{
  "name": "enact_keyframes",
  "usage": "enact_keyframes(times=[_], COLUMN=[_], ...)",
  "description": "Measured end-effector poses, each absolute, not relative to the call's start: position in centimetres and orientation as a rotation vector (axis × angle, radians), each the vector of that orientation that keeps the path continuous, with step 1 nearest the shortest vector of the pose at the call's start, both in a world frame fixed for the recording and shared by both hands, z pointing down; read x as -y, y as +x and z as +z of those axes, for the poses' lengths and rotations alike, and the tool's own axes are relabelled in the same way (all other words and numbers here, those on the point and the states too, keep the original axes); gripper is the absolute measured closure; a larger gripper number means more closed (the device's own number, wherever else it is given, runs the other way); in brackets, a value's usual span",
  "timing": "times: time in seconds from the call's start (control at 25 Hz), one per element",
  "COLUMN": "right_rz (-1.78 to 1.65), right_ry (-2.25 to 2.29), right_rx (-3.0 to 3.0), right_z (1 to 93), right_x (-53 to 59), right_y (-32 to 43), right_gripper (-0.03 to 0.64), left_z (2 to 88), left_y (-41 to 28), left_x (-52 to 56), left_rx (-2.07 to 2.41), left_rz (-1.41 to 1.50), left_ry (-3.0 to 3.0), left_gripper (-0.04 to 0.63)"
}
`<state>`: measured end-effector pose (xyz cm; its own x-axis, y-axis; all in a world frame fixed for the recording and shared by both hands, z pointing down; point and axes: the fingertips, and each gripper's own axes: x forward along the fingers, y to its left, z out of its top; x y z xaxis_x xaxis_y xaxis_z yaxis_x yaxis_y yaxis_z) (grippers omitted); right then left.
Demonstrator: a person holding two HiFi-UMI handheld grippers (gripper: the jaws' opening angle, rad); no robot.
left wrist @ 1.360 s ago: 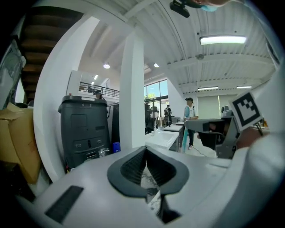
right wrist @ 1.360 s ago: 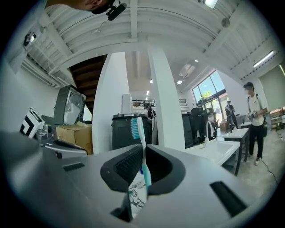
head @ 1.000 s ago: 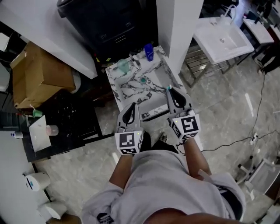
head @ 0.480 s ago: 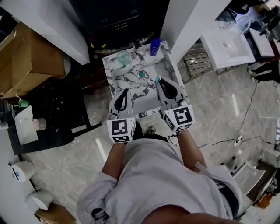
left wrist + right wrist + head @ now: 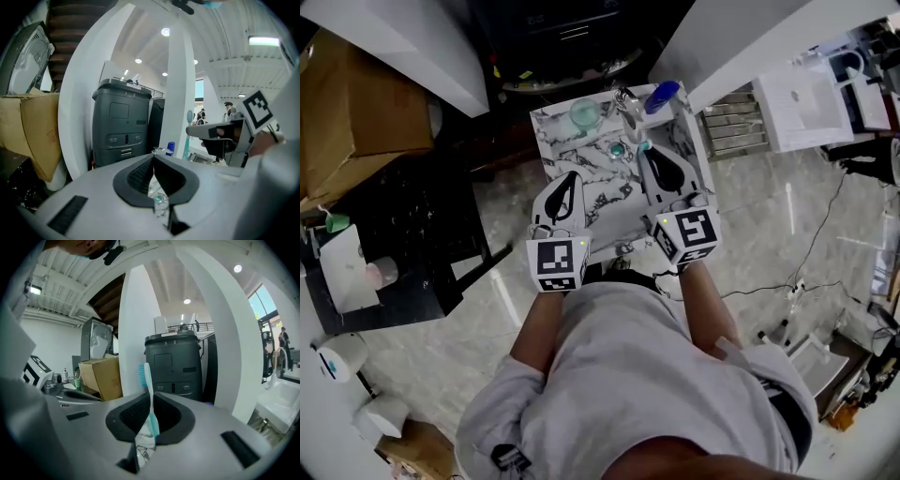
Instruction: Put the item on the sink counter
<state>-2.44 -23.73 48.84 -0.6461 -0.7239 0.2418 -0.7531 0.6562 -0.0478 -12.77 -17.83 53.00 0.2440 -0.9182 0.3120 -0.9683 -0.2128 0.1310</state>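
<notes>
A teal and white toothbrush (image 5: 149, 394) stands upright between the jaws of my right gripper (image 5: 151, 401), which is shut on its handle. In the head view the right gripper (image 5: 651, 156) hangs over the right side of the marbled sink counter (image 5: 572, 155), and the brush head (image 5: 642, 145) points toward the faucet (image 5: 628, 101). My left gripper (image 5: 572, 180) is over the counter's front left part, with its jaws shut and nothing in them. The left gripper view shows its own closed tips (image 5: 153, 159), and beyond them the toothbrush (image 5: 188, 136) in the other gripper.
A blue bottle (image 5: 662, 95) and a green cup (image 5: 584, 114) stand at the back of the counter, with the drain (image 5: 617, 150) mid-basin. White pillars flank a dark grey cabinet (image 5: 121, 126). A cardboard box (image 5: 347, 103) lies left, and a white washbasin (image 5: 802, 101) stands right.
The marbled counter has come closer. Both grippers, earlier at its front edge, now hang over it. The toothbrush is still held by the right gripper.
</notes>
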Motion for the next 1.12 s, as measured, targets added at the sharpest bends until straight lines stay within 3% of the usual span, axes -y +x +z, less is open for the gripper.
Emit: enact_keyframes(times=[0.56,1.12], right_rz=[0.297,0.298], right_ry=[1.273,1.146], right_rx=[2.499,2.578], right_z=[53.2,53.2], right_x=[29.5,32.8], right_y=[-8.5,-12.5], right_gripper=[0.594,0.594], left_z=[58.2,59.5], left_y=[-19.4,-19.8], left_x=[23.5,25.4], left_rx=[1.559,1.588], left_rz=[0.208,0.211], left_ry=[2.215,2.159], left_gripper=[0.584,0.584])
